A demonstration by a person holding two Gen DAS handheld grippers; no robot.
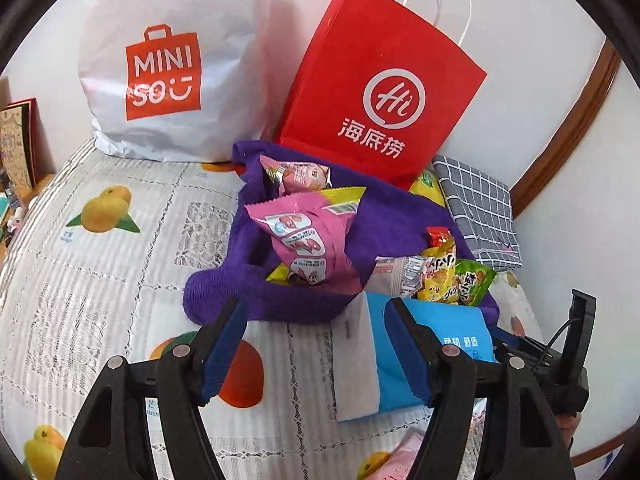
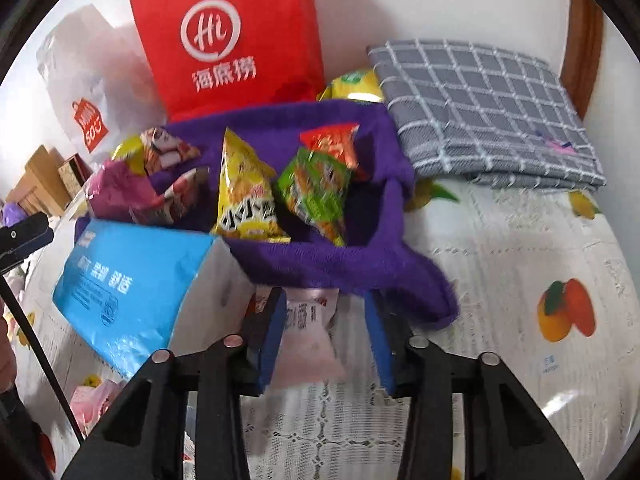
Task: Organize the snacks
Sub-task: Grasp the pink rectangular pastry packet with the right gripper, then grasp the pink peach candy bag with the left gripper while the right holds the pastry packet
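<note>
The purple fabric basket (image 1: pixel 304 296) sits on a table covered by a fruit-print lace cloth (image 1: pixel 100 248), and everything else lies around it. Behind it stand a red Haidilao paper bag (image 1: pixel 376 80) and, to that bag's left, a white Miniso bag (image 1: pixel 172 60); a folded grey checked cloth (image 1: pixel 480 208) lies at the basket's far right. The left wrist view shows two pink snack packets (image 1: pixel 308 240) standing in the basket's near compartment, hardly seen from the other side. The right wrist view instead looks into the other compartment, where a yellow snack bag (image 2: pixel 244 196), a green one (image 2: pixel 316 192) and a red one (image 2: pixel 332 144) stand together. A blue-and-white box (image 2: pixel 132 292) lies just outside the basket's front wall, between the two tools. The left tool (image 1: pixel 316 344) is open, its blue pads wide apart, the right pad over the box. The right tool (image 2: pixel 326 332) is also open, with a pale pink snack packet (image 2: pixel 308 340) lying between its fingers in front of the basket; whether the pads touch it cannot be told.
</note>
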